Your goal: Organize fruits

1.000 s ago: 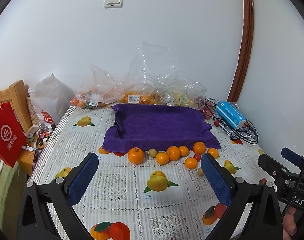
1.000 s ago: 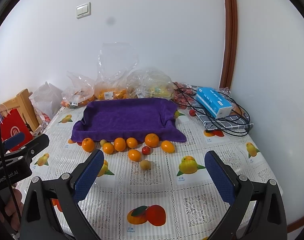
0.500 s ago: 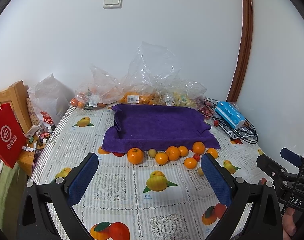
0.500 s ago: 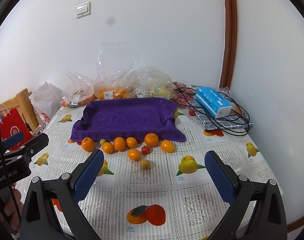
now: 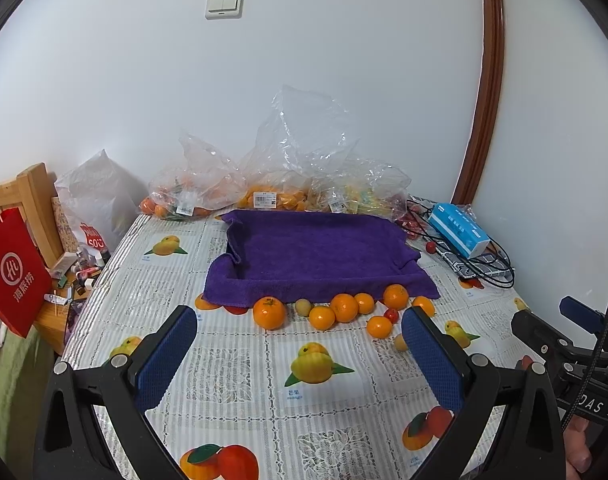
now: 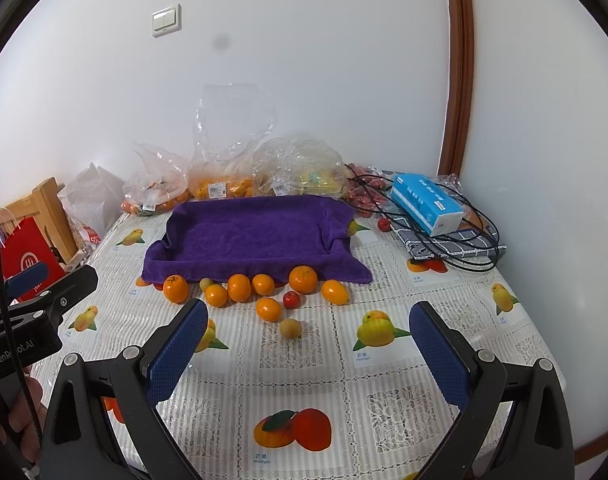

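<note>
Several oranges lie in a row on the table in front of a purple towel-lined tray (image 5: 316, 248) (image 6: 251, 232). The largest orange (image 5: 268, 313) (image 6: 175, 289) is at the left end. A small red fruit (image 5: 391, 314) (image 6: 291, 299) and two small yellowish fruits (image 6: 290, 328) (image 5: 303, 306) lie among them. My left gripper (image 5: 299, 344) is open and empty, above the table short of the row. My right gripper (image 6: 308, 340) is open and empty, also short of the fruit.
Clear plastic bags of fruit (image 5: 271, 188) (image 6: 231, 176) stand behind the tray by the wall. A blue tissue box (image 5: 458, 230) (image 6: 426, 204) and black cables (image 6: 456, 240) lie at the right. A red paper bag (image 5: 11, 272) and a wooden chair (image 5: 35, 204) stand left of the table.
Both grippers have crept slightly forward toward the fruit row; both stay open and empty. Nothing on the table has moved.
</note>
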Demonstrator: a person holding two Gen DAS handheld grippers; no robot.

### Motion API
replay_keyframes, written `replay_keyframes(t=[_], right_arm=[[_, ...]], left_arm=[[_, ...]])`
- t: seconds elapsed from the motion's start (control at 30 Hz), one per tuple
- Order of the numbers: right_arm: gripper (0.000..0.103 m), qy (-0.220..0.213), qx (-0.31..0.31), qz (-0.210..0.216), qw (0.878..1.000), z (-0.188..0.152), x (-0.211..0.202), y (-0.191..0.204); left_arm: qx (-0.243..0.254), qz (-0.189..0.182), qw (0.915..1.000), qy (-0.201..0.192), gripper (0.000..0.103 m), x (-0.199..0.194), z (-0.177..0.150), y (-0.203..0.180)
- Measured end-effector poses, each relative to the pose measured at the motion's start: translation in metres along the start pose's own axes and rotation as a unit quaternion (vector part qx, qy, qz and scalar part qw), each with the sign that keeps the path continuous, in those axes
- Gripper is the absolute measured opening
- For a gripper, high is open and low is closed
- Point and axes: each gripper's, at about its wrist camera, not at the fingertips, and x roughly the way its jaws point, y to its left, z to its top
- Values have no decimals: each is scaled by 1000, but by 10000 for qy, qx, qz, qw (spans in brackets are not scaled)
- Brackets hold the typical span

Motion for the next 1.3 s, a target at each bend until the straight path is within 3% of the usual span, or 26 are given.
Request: replay_keyframes(t=[1.3], right_arm=[[100,33,-3,12,10000,-3,5,1]], left_arm=[[5,16,10000,35,103,2,-4,-1]])
